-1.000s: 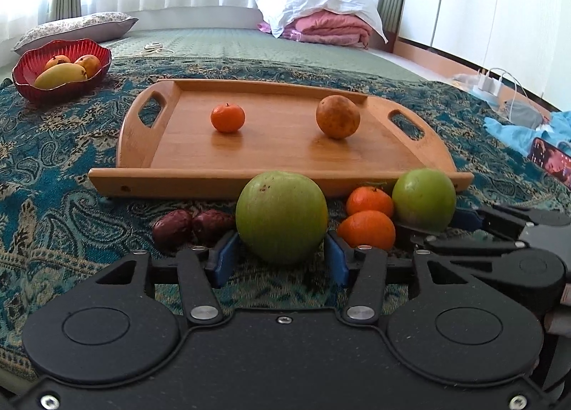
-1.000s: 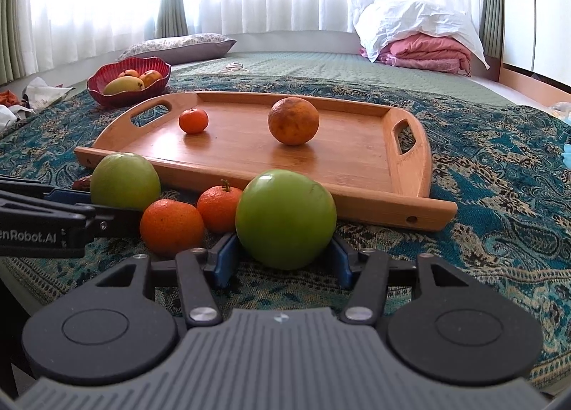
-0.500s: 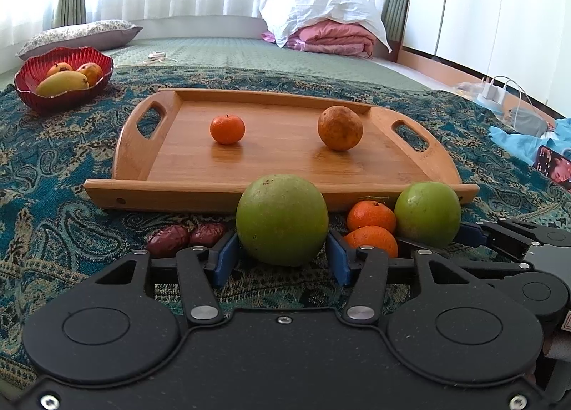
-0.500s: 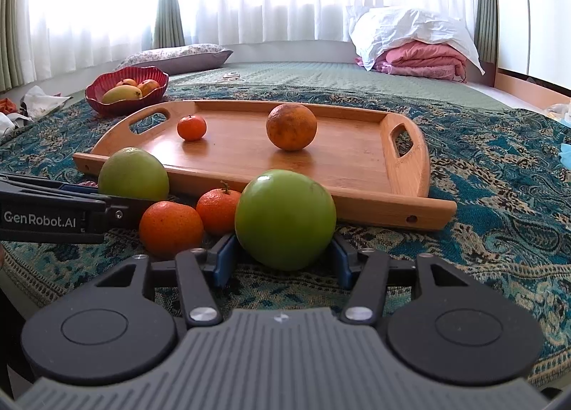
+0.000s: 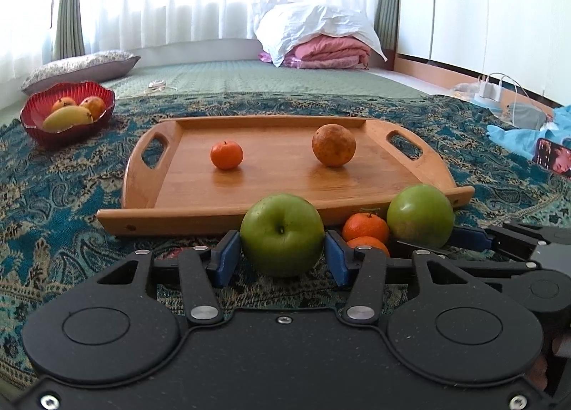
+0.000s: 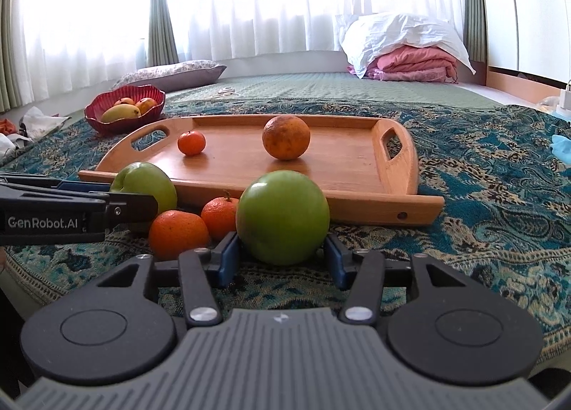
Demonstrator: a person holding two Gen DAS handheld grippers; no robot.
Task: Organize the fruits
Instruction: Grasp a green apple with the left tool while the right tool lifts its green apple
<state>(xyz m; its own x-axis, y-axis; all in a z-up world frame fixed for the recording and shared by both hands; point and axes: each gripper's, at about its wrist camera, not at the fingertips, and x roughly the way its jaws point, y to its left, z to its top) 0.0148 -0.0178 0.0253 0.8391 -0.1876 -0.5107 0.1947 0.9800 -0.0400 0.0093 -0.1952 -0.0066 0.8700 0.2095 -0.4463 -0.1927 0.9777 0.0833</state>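
Observation:
A green apple (image 5: 282, 235) sits between the blue pads of my left gripper (image 5: 282, 257), which is shut on it; its stem faces the camera. A second green apple (image 6: 282, 217) is between the pads of my right gripper (image 6: 282, 253); the jaws are closing and the pads touch its sides. Two tangerines (image 6: 178, 233) (image 6: 219, 217) lie on the cloth between the apples. Just behind them is the wooden tray (image 5: 285, 212), holding a small tangerine (image 5: 226, 155) and a brownish orange (image 5: 333, 145).
A red bowl (image 5: 35, 124) with a mango and other fruit stands at the back left on the patterned blue cloth (image 5: 71, 203). A phone (image 5: 553, 160), blue fabric and charger cables lie at the right. Folded bedding (image 6: 410, 53) is far behind.
The left apple has rolled in the jaws so its stem now faces the camera. Both views have tipped upward a little. The right jaws have narrowed onto their apple.

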